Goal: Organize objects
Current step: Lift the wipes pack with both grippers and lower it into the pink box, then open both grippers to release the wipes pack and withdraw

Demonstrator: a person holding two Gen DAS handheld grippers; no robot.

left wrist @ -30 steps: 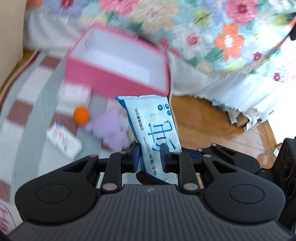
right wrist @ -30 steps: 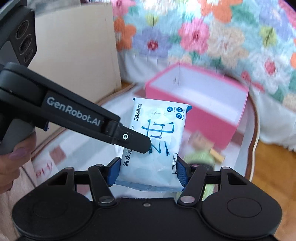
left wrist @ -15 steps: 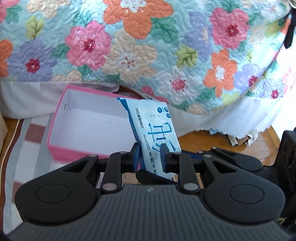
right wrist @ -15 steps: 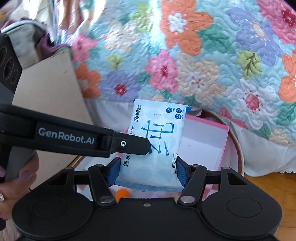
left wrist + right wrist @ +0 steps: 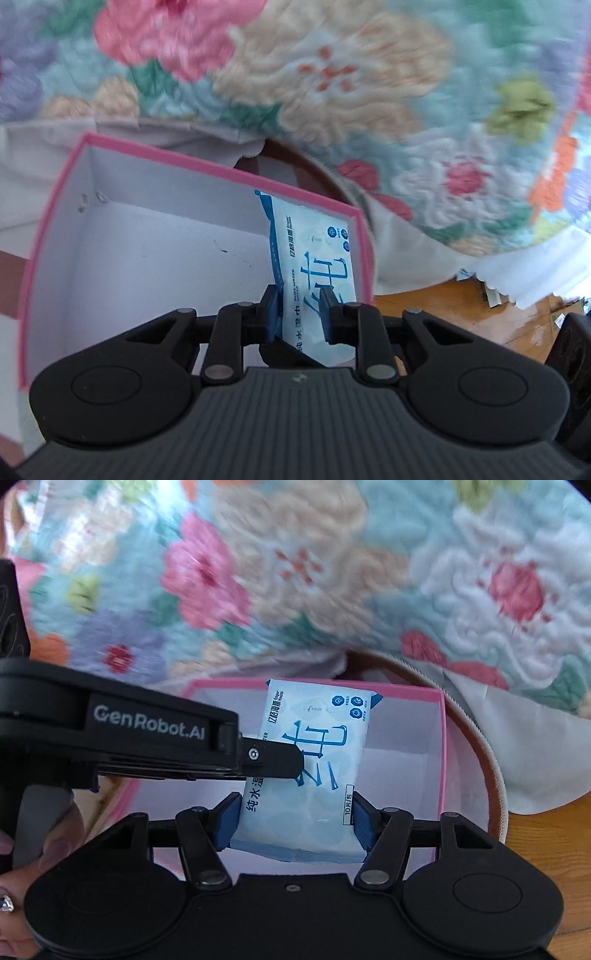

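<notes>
A light blue pack of wet wipes (image 5: 314, 273) with blue Chinese lettering is held upright by both grippers at once. My left gripper (image 5: 298, 310) is shut on its thin side. My right gripper (image 5: 293, 818) is shut across its width near the bottom (image 5: 303, 775). The left gripper's finger (image 5: 273, 758) crosses in from the left in the right wrist view. The pack hangs over the right part of an open pink box (image 5: 55, 236) with a white inside (image 5: 443, 746), which holds nothing that I can see.
A quilt with big flowers (image 5: 332, 81) hangs close behind the box (image 5: 295, 572). A rug's brown rim (image 5: 495, 775) curves right of the box. Wooden floor (image 5: 461, 302) lies to the right. A hand (image 5: 22, 849) holds the left gripper's handle.
Both grippers have carried the pack forward from above the rug to over the pink box, close to the quilt. The toys on the rug have left the view.
</notes>
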